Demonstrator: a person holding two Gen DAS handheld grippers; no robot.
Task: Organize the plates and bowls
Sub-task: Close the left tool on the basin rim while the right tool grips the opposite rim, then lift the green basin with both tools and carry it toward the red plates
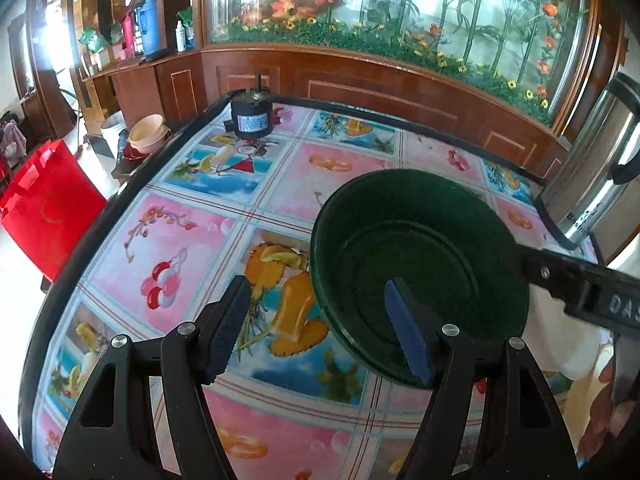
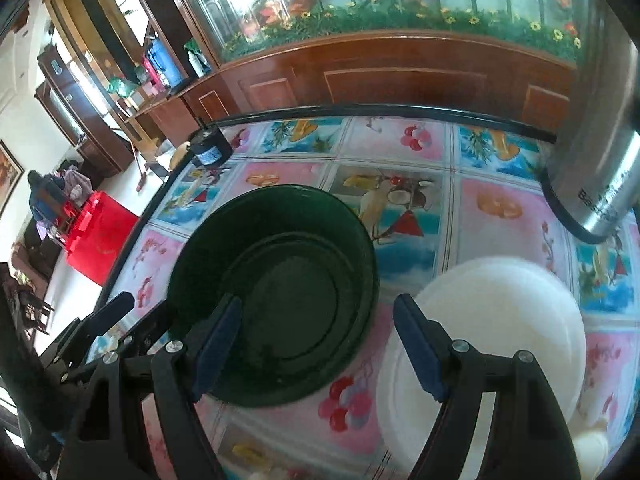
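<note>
Red bag [image 1: 48, 208]: on the floor, left of the surface.
Cream bowls [image 1: 147, 130]: stacked on a low stand beyond the surface's far left corner.
Black motor [image 1: 251, 114]: upright at the far left corner of the surface, shaft up; its blue-white label is too small to read.
Surface [image 1: 192, 240]: covered by a fruit-print cloth in pink and blue squares, black rim around it.
Left gripper [image 1: 316, 332]: fingers apart and empty; the right finger sits over the near rim of the green bowl, the left finger over bare cloth.
Green bowl [image 1: 420, 264]: dark green, upright on the surface, empty, near the middle.
Right gripper [image 2: 320, 344]: fingers apart, holding nothing; the left finger overlaps the bowl's near rim, the right finger overlaps the white plates.
White plates [image 2: 500, 328]: stacked on the surface just right of the green bowl.
Steel flask [image 2: 600, 184]: stands at the far right; partial lettering "Bas" readable, the rest cut off.
Gripper lettering: "DAS" shows on the right gripper's body in the left wrist view.
</note>
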